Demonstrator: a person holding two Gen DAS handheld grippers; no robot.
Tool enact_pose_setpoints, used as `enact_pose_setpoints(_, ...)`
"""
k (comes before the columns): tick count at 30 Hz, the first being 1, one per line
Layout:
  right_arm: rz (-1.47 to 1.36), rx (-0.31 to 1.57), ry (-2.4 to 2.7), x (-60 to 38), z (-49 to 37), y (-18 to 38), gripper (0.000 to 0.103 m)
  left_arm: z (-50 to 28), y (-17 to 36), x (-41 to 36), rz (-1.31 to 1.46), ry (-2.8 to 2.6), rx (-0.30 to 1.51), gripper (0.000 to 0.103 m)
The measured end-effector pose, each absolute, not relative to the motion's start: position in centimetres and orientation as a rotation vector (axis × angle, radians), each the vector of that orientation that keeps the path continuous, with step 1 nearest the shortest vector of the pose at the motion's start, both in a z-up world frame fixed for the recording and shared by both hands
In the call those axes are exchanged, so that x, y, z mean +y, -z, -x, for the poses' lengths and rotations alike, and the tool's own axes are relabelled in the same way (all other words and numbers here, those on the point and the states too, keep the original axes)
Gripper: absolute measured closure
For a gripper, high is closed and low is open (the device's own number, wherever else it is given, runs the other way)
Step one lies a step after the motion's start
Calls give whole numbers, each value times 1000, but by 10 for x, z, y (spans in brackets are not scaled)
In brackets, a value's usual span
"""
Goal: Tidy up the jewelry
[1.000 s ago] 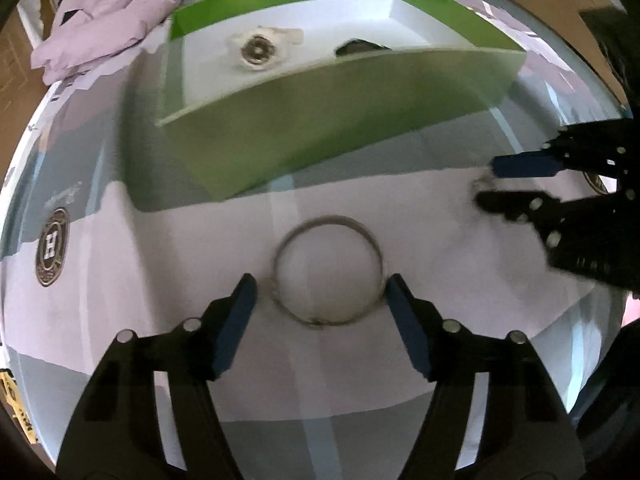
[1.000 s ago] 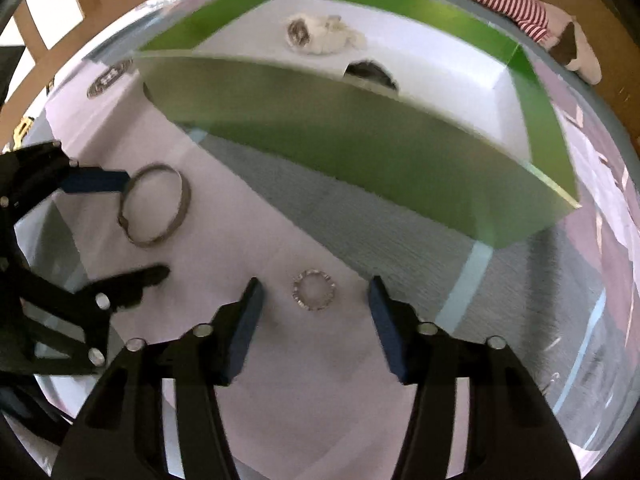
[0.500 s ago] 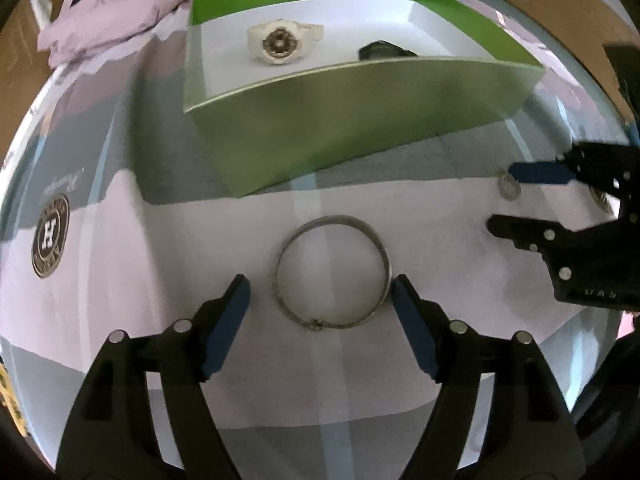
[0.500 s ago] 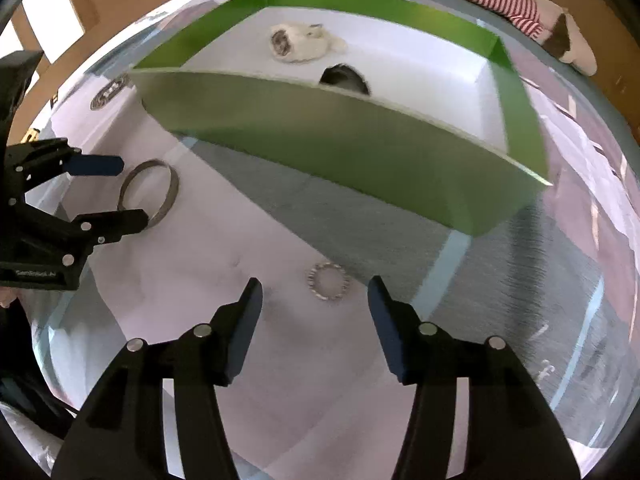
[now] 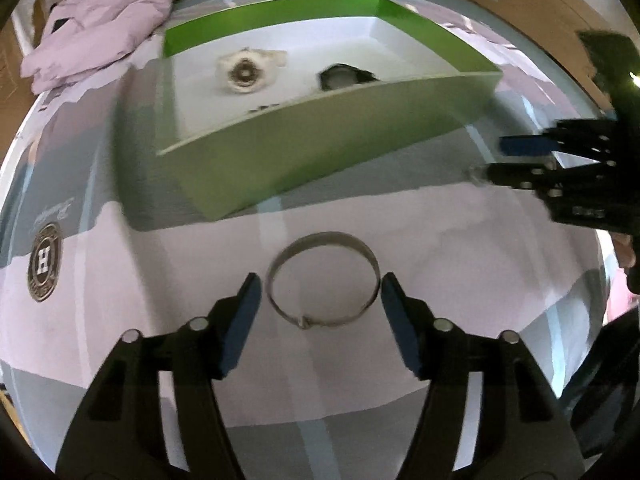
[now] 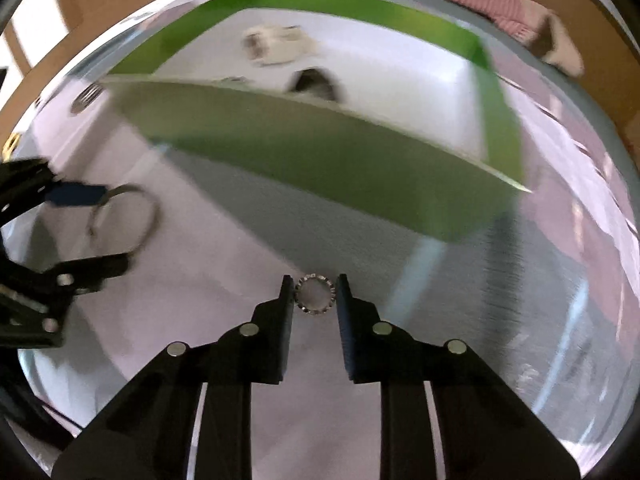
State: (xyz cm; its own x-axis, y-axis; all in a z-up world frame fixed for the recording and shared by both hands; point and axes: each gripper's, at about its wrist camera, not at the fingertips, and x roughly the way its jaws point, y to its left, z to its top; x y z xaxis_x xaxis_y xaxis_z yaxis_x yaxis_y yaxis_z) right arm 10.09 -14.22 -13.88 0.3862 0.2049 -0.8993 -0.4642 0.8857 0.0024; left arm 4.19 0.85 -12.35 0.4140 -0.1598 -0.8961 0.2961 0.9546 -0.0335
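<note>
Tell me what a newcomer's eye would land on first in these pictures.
The bright green box at the back of the bedspread, with a white watch and a dark watch on its white floor. In front of it, the left tongs stand open on either side of a large metal bangle lying flat. The right tongs have just been closing around a small beaded ring.

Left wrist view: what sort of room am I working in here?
Probably a bedroom: the work surface looks like a bed's patterned sheet, with a rumpled lilac duvet behind the green box.
</note>
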Motion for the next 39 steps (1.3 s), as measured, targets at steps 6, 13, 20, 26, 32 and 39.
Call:
enact_pose_setpoints(6,213,1077,-443,-160,-98,130,57,-42,128,12,-144,285,1125,27)
enact_pose_setpoints(13,294,1114,-491,-135,-95,151,53,-42,141,1,-204,280,1122,37)
enact_pose_setpoints(20,309,1085,-543,-126,-89,148,64,-38,138,-9,-238,310,1097,42)
enact_pose_setpoints(26,300,1086,-469,-142,-93,146,64,-39,138,-8,-235,308,1099,42)
enact_pose_setpoints(32,297,1078,-493,-139,-89,145,64,-40,137,-6,-230,302,1098,35)
enact_pose_setpoints(39,316,1103,-524,-140,-85,146,41,-42,142,-5,-223,301,1113,31)
